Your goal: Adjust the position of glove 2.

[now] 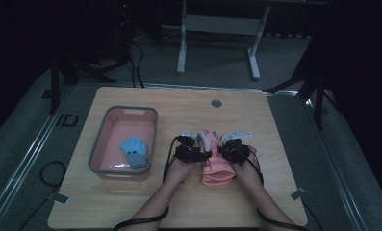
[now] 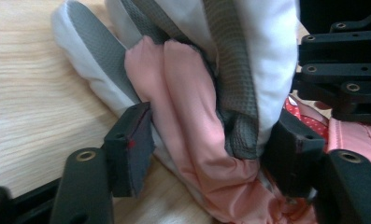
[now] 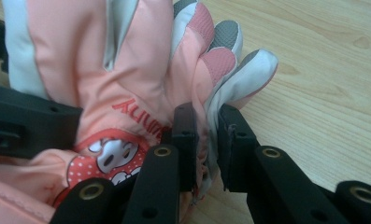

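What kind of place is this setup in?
Probably a lab or recording room, not a home. A bare wooden table stands on grey carpet in a dark room, with another desk's metal legs behind it and cables along the floor. A person works a pink glove with handheld grippers.

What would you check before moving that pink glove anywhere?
1. Right gripper pinches the glove edge: ok, jaws closed on a thin fold.
2. Left gripper has a hold: cannot tell; glove fabric lies between its jaws, but firm pressure is unclear.
3. Both grippers sit on opposite sides of the glove: ok in the high view.
4. Glove is off the table: not ok, it lies on the wood.
5. Bin has space: ok, the blue glove covers part of the floor.
6. Way from glove to bin is free: ok, bare table between.
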